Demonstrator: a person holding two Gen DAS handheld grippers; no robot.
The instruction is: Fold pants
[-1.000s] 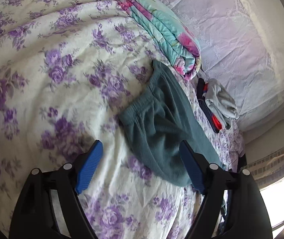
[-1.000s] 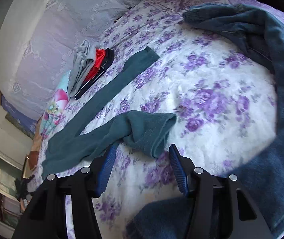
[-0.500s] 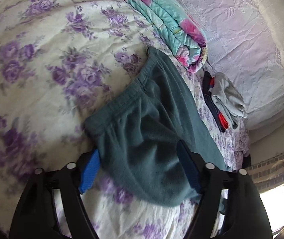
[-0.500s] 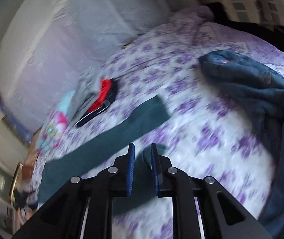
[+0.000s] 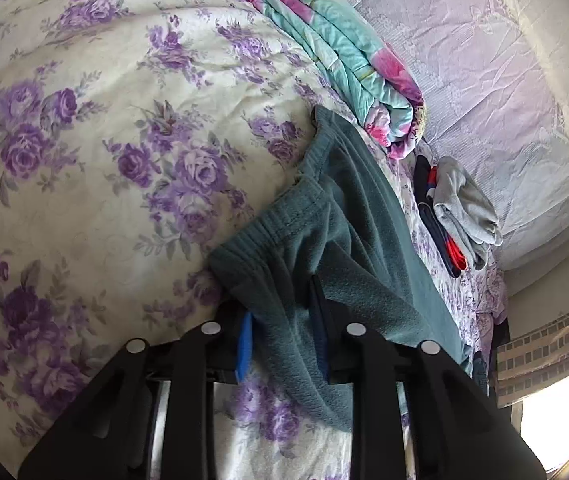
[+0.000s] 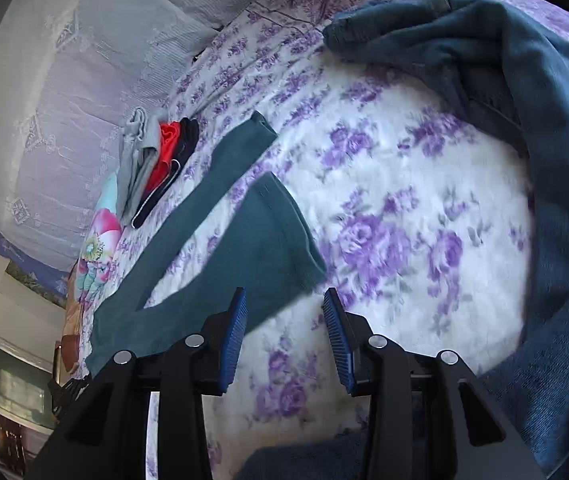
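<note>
1. The dark teal fleece pants (image 5: 368, 240) lie spread on the bed's white quilt with purple roses (image 5: 96, 160). Their long axis runs from the ribbed waistband (image 5: 284, 216), at the left tongs (image 5: 284, 340), away to the two leg ends near the right tongs (image 6: 284, 336).
2. The left tongs have just been closing and now pinch a bunched fold of waist fabric between the blue pads.
3. The right tongs have just been opening. They stand apart and empty, with the nearer leg's hem (image 6: 284, 232) just ahead of and slightly left of the fingertips; the farther leg (image 6: 220, 168) lies beyond it.
4. So the right hand is nearer the hems and the left already has the waist. A fold would likely carry one end along that axis toward the other.
5. Around them: a folded turquoise and pink floral blanket (image 5: 344, 60) beside the waistband, a small grey, red and black clothes stack (image 6: 156, 160) just beside the far leg, and a rumpled blue denim garment (image 6: 544, 120) to the right, apart from the legs.
</note>
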